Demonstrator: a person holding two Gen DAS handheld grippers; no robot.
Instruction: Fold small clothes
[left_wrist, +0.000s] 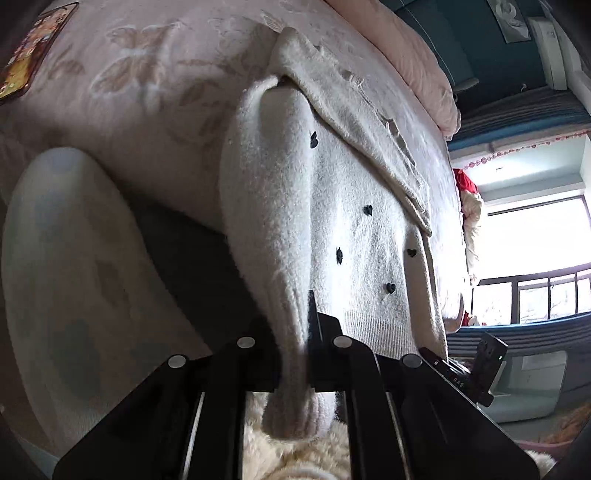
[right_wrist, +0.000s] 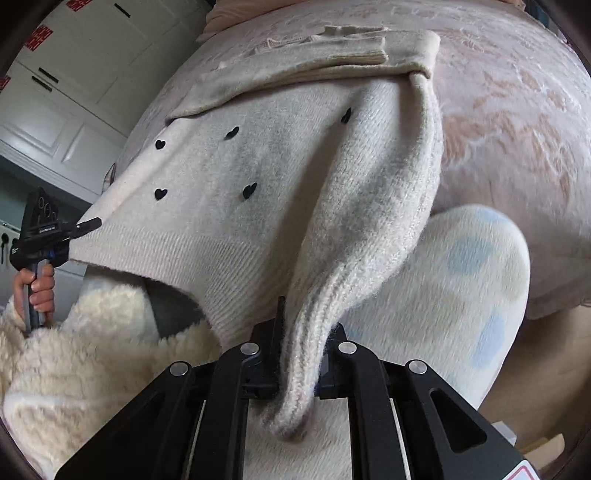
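- The cream knitted sweater with small black heart-shaped buttons (left_wrist: 354, 236) lies spread on the bed covered by a pale pink butterfly-patterned blanket (left_wrist: 147, 85), its ribbed hem hanging over the bed's near edge.
- The left tongs (left_wrist: 295, 354) are closed tight on one ribbed cuff of the sweater, and the sleeve runs up from the jaws along the sweater's left side in that view.
- The right tongs (right_wrist: 301, 365) are likewise clamped on the other ribbed cuff, with the sleeve stretched up from them beside the sweater's body.
- A second, beige knitted garment (right_wrist: 295, 66) lies folded across the far part of the sweater.
- In the right wrist view, a hand (right_wrist: 38, 288) in a fluffy cream fleece sleeve (right_wrist: 74, 350) grips the left tool's handle beside the hem.
- A phone with a colourful screen (left_wrist: 33, 51) lies on the blanket, well apart from the sweater.
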